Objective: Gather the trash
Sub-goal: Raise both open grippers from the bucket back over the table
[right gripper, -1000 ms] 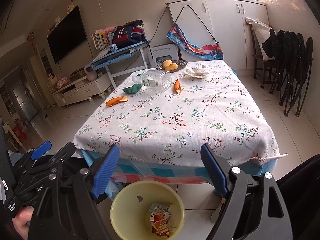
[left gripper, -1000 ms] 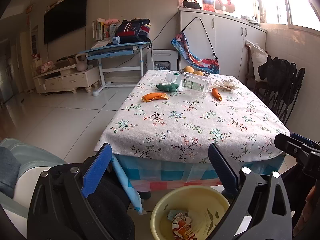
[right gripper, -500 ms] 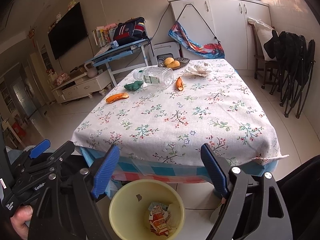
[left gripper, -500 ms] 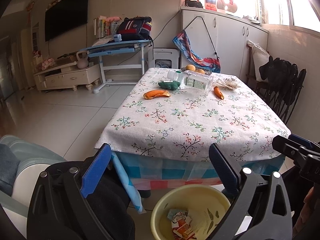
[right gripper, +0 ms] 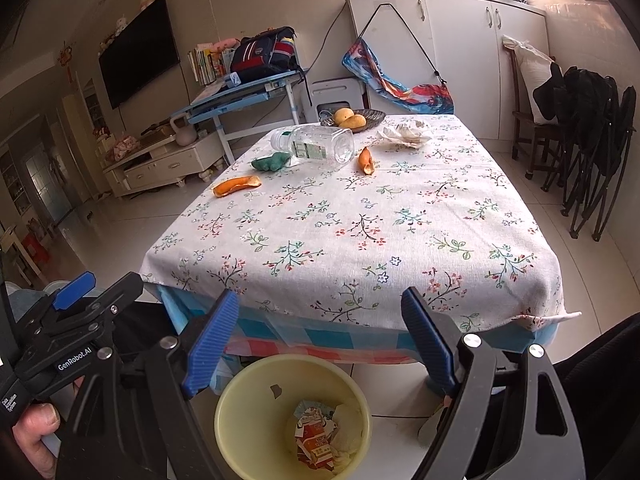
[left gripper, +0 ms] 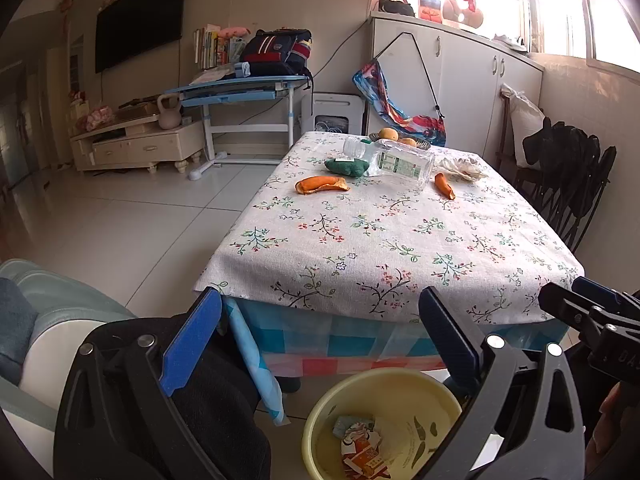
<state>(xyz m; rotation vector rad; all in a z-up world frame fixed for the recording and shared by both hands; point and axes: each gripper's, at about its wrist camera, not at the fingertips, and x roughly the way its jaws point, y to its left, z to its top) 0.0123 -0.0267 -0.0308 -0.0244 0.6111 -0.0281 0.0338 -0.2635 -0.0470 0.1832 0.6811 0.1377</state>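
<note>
A yellow bin (left gripper: 384, 420) (right gripper: 292, 412) stands on the floor at the table's near edge with a torn carton (right gripper: 316, 440) inside. On the floral tablecloth (right gripper: 360, 220), at the far end, lie an empty clear bottle (left gripper: 390, 158) (right gripper: 316, 144), two orange peels (left gripper: 320, 184) (left gripper: 445, 186), a green crumpled wrapper (left gripper: 346, 167) and a crumpled white tissue (right gripper: 404, 134). My left gripper (left gripper: 320, 340) and right gripper (right gripper: 320, 332) are both open and empty, held above the bin, well short of the trash.
A dark fruit bowl (right gripper: 354, 117) with yellow fruit sits at the table's far edge. Folded black chairs (right gripper: 592, 140) stand right of the table. A blue desk (left gripper: 240, 92) and TV cabinet (left gripper: 136, 144) are at the far left. A grey sofa arm (left gripper: 40, 320) is near left.
Both grippers have risen a little and edged toward the table; they stay open and empty. Nothing on the table has moved.
</note>
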